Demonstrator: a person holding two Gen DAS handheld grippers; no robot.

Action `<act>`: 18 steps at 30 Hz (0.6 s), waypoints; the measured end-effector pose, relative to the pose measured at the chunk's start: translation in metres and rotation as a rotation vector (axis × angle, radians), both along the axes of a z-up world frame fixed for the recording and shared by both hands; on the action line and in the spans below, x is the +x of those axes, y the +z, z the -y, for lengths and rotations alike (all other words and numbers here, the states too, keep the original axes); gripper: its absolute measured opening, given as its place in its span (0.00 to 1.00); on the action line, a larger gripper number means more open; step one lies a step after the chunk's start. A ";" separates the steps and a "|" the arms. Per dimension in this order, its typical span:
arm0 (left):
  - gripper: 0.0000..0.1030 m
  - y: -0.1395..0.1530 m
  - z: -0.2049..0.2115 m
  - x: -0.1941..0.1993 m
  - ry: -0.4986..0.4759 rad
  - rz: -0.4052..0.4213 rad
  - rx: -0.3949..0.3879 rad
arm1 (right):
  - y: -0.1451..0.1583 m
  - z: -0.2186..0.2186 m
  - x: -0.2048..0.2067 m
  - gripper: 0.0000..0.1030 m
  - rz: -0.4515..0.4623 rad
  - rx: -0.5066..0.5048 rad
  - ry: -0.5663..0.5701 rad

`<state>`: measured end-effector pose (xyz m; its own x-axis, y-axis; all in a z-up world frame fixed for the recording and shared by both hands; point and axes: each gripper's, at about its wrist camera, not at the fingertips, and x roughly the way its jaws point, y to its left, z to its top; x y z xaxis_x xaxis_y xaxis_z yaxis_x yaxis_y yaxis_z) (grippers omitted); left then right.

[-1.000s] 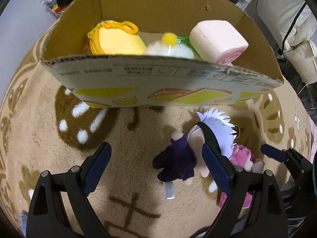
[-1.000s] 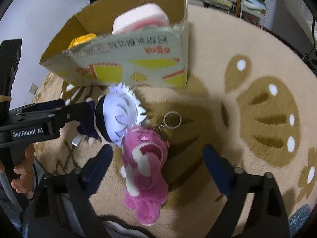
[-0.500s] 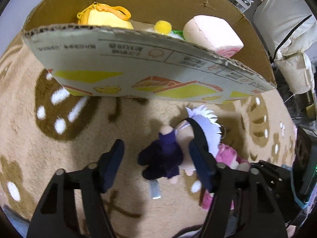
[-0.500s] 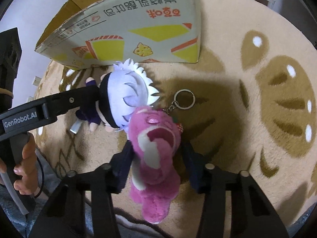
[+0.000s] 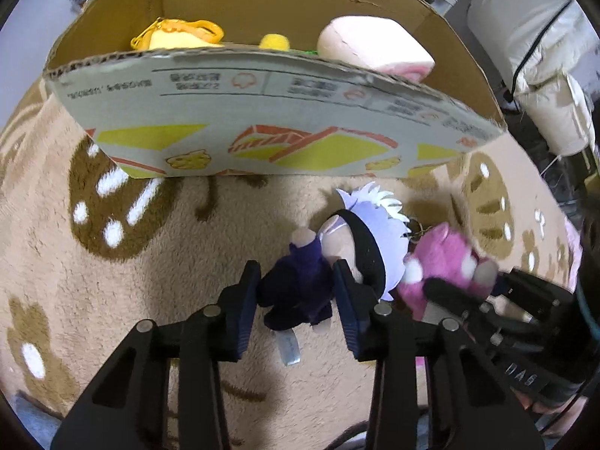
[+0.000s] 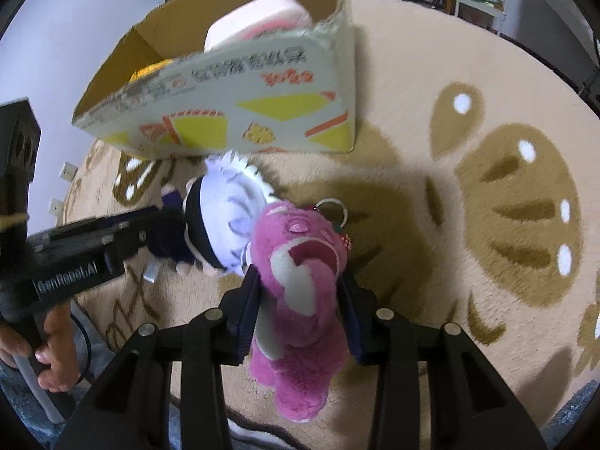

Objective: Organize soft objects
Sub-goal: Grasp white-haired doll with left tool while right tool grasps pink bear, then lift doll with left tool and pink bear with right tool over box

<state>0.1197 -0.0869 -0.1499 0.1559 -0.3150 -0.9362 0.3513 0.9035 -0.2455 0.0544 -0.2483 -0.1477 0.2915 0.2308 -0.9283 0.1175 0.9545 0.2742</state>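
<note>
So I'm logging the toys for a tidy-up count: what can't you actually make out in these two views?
- Open cardboard box: its near wall hides the lower parts of the yellow plush and pink roll-shaped cushion in both views.
- Pink bear plush: blurred in the left view.
- White-haired doll in dark clothes: the left tongs cover its body in the right view.
- Small fabric tag: print too small to read.
</note>
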 end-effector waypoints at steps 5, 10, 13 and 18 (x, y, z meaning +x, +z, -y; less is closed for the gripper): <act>0.26 0.009 0.009 -0.010 -0.024 0.051 0.022 | 0.013 0.006 -0.001 0.40 0.058 -0.012 -0.021; 0.20 0.022 0.015 -0.023 -0.062 0.123 0.036 | 0.032 0.010 -0.004 0.40 0.154 -0.011 -0.032; 0.19 0.031 0.018 -0.030 -0.080 0.172 0.052 | 0.042 0.014 -0.005 0.40 0.195 -0.010 -0.046; 0.16 0.052 0.012 -0.040 -0.084 0.271 0.075 | 0.059 0.012 -0.007 0.40 0.281 -0.011 -0.062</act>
<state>0.0800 -0.0990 -0.0978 0.3797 -0.2691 -0.8851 0.4690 0.8807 -0.0665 0.0472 -0.2608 -0.0882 0.5514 0.1949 -0.8112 0.0966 0.9509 0.2941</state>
